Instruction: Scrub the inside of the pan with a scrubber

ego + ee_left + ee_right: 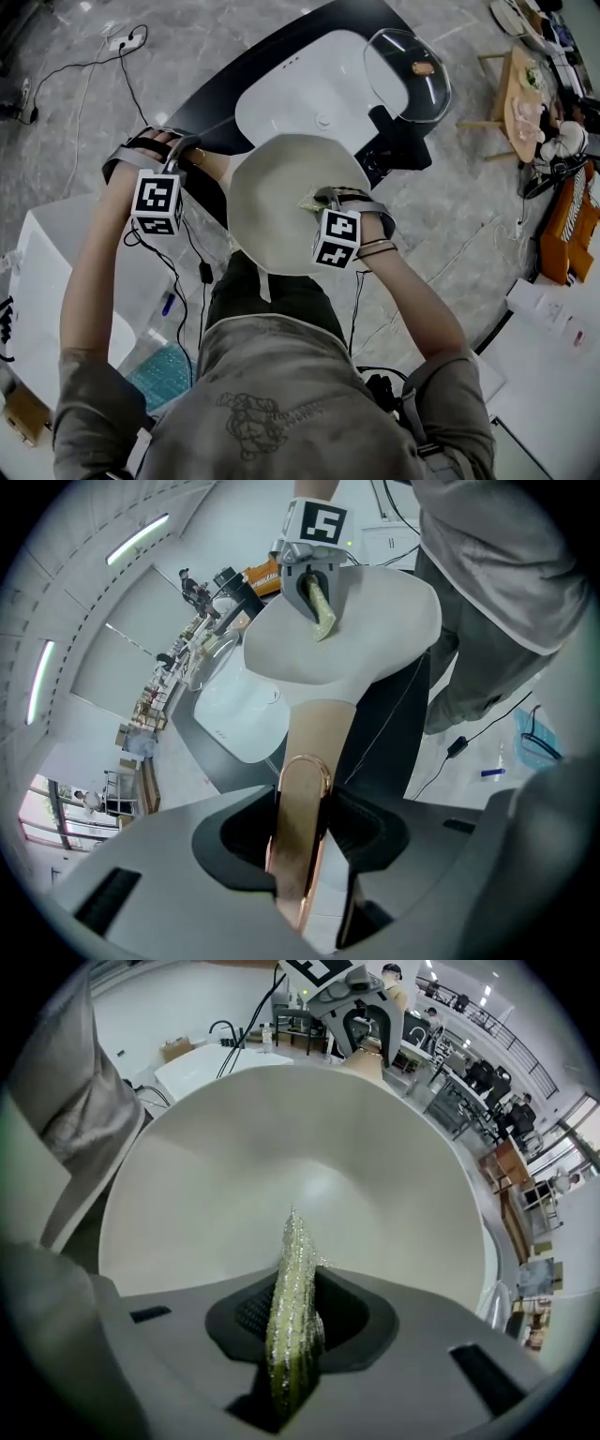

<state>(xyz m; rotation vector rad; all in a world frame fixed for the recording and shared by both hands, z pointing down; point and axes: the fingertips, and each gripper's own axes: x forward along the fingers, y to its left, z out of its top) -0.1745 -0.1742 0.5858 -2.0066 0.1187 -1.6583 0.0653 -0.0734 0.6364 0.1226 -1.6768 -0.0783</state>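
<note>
A cream-white pan [277,202] is held up tilted in front of the person, over the near edge of the counter. My left gripper [187,155] is shut on the pan's handle [314,752], which is beige with a copper loop at its end. The right gripper [317,202] is shut on a glittery green-silver scrubber [292,1297]. In the right gripper view the scrubber's tip points into the pan's bowl [281,1157]; whether it touches I cannot tell. From the left gripper view, the scrubber [321,611] hangs over the pan's [375,621] inside.
Beyond the pan a white sink basin [309,98] sits in a dark counter [220,108], with a glass lid [410,73] at its right. A white table [37,272] stands at the left. Cables [84,66] run over the marble floor. A wooden table [520,94] stands far right.
</note>
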